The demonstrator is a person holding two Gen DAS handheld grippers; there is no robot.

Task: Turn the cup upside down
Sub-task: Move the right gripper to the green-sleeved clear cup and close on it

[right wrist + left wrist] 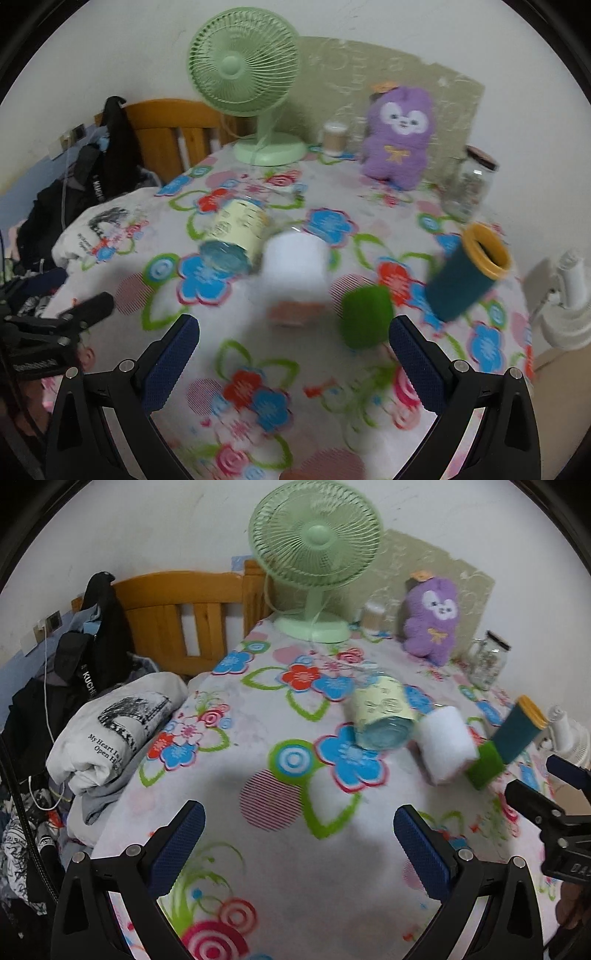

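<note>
Several cups are on the floral tablecloth. A pale yellow cup [382, 712] [236, 232] with a blue end lies on its side. A white cup [447, 744] [295, 273] and a small green cup [485, 762] [365, 317] stand beside it. A teal cup with a yellow rim [521, 731] [467, 273] leans tilted at the right. My left gripper [299, 849] is open and empty, near the table's front. My right gripper [295, 362] is open and empty, just short of the white and green cups. The right view is blurred.
A green desk fan [314, 554] [245, 70], a purple plush toy [430, 620] [397, 136], a small jar [334, 138] and a glass jar [487, 661] [469, 184] stand at the back. Folded clothes [114, 731] lie left, past the table edge. A white fan [569, 295] is at the right.
</note>
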